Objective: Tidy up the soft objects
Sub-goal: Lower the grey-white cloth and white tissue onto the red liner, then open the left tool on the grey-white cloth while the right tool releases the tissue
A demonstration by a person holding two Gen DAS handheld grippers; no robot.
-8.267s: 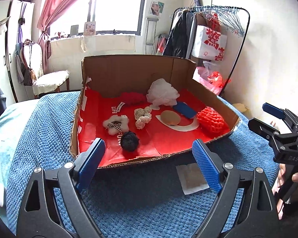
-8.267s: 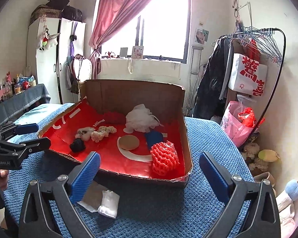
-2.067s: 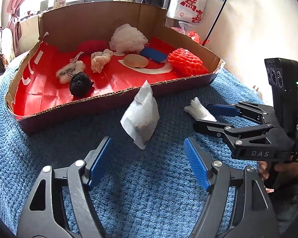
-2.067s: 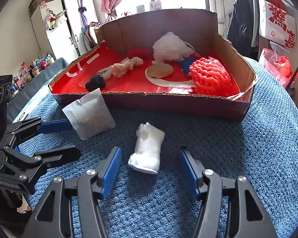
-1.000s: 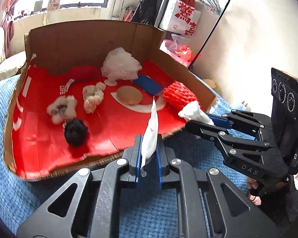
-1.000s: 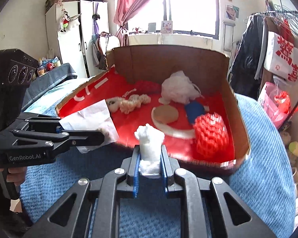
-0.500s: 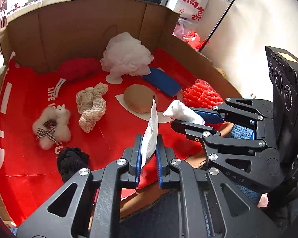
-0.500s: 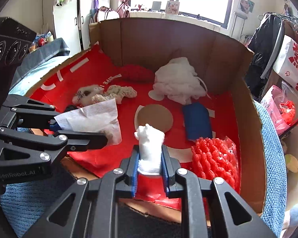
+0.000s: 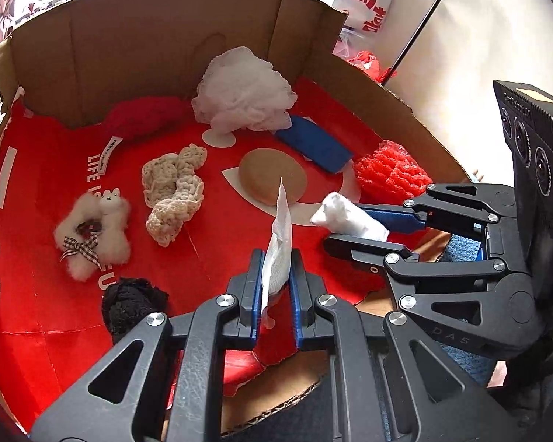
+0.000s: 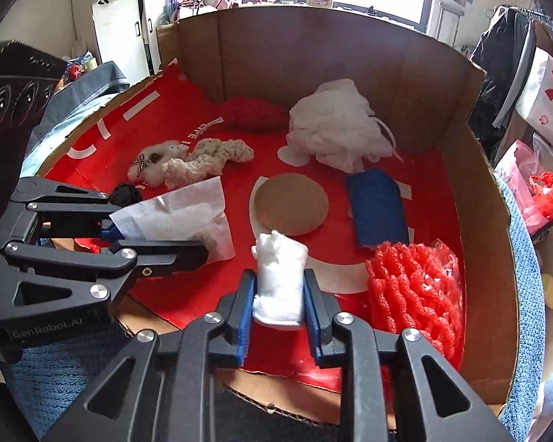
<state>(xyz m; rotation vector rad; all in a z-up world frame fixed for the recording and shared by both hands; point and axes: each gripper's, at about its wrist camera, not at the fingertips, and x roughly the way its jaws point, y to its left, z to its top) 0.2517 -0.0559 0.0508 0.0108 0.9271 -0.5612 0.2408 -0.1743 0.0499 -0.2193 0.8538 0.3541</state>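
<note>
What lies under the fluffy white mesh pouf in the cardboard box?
The white mesh pouf rests on the red box liner, partly covering a white printed circle. Anything else beneath is hidden.

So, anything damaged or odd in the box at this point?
The cardboard box's red liner is torn and curled up at the near edge, baring brown cardboard. Otherwise nothing stands out among the soft items inside.

White roll (image 10: 279,280) between opening tool (image 10: 278,287) jaws
</note>
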